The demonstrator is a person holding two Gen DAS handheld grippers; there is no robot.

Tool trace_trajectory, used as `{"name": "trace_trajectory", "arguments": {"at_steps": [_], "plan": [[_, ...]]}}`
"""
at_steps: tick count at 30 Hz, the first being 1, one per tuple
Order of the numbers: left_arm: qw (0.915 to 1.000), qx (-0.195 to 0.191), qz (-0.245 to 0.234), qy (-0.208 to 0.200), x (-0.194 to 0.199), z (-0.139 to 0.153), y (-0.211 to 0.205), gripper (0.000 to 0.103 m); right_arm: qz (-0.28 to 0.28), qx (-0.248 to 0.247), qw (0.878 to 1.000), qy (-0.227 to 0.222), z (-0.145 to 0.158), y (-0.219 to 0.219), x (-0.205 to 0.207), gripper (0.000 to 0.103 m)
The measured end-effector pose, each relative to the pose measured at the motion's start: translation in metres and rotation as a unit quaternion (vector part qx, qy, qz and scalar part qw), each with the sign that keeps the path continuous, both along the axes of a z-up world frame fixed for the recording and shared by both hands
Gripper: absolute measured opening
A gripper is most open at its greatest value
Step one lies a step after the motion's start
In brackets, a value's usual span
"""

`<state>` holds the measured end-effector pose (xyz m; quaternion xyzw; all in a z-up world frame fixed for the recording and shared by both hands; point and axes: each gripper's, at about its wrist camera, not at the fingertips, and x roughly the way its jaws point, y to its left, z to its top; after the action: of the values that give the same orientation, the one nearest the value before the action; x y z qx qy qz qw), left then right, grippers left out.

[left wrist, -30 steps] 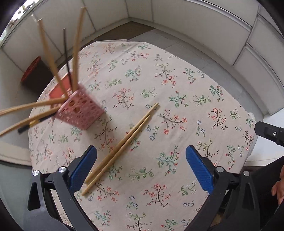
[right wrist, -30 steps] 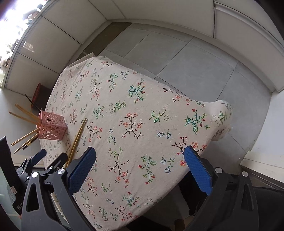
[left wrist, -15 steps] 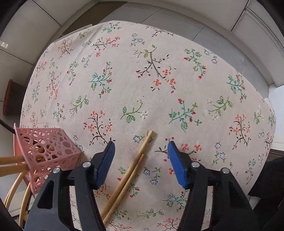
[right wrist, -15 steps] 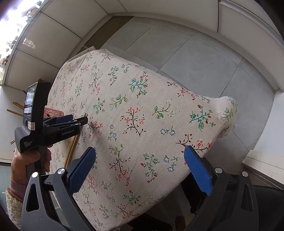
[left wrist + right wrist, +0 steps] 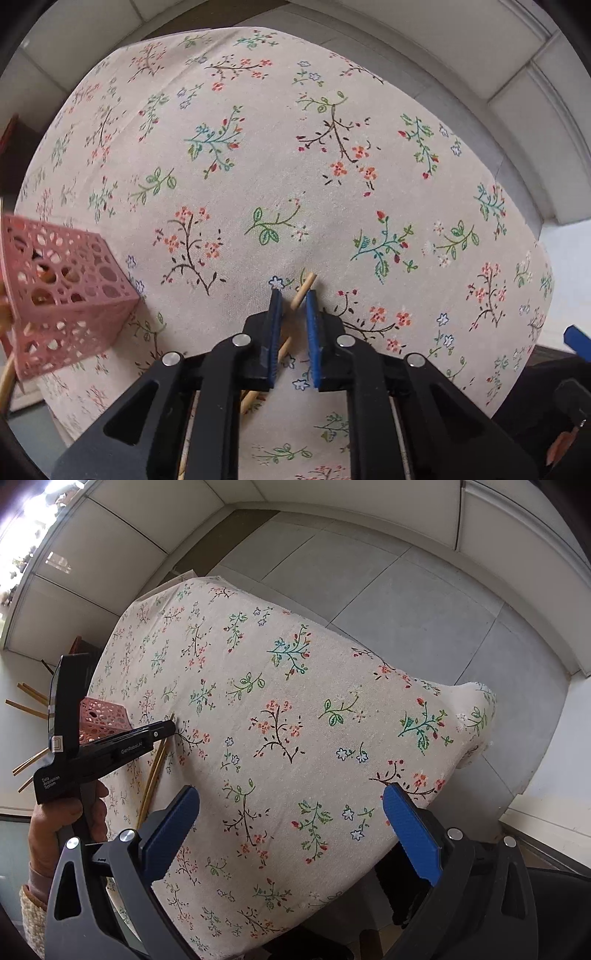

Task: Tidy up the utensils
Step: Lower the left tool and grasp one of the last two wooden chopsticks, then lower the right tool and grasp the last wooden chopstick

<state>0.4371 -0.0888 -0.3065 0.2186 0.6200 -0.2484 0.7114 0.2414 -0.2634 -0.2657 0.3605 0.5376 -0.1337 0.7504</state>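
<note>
Wooden chopsticks (image 5: 302, 291) lie on the tabletop (image 5: 332, 184), between the nearly closed left hand-held gripper (image 5: 293, 301). Right hand-held gripper (image 5: 291, 805) hangs wide apart, holding nothing, lower centre.

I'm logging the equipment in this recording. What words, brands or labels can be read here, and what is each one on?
"GenRobot.AI": on the side of the left gripper, along its arm.
"Data Acquisition System": on the lower body of that same gripper, above the hand.
White sticker on its upright phone-like unit: too small to read.
Nothing readable on the right gripper, pink holder, chopsticks or tablecloth.
</note>
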Motion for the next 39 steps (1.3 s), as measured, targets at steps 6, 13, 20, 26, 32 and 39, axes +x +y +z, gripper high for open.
{"name": "trace_trajectory", "arguments": {"at_steps": [6, 13, 20, 26, 32, 39], "plan": [[0.9973, -0.033, 0.051, -0.041, -0.03, 0.013, 0.03, 0.007, 0.015, -0.01, 1.0, 0.004, 0.0, 0.013, 0.005, 0.097], [0.9877, -0.057, 0.092, -0.113, -0.079, 0.051, 0.066, 0.005, 0.056, -0.055, 0.997, 0.003, 0.003, 0.042, 0.022, 0.097], [0.9731, -0.086, 0.12, -0.177, -0.121, 0.103, 0.092, 0.004, 0.074, -0.073, 0.994, 0.02, -0.001, 0.07, 0.046, 0.097], [0.9606, -0.101, 0.147, -0.213, -0.154, 0.127, 0.129, 0.004, 0.077, -0.055, 0.993, 0.072, -0.027, 0.101, 0.071, 0.097], [0.9476, -0.109, 0.178, -0.242, -0.161, 0.142, 0.159, 0.004, 0.086, -0.055, 0.99, 0.094, -0.041, 0.132, 0.101, 0.097], [0.9372, -0.117, 0.209, -0.253, -0.158, 0.149, 0.183, 0.004, 0.106, -0.079, 0.987, 0.095, -0.053, 0.162, 0.114, 0.093]]}}
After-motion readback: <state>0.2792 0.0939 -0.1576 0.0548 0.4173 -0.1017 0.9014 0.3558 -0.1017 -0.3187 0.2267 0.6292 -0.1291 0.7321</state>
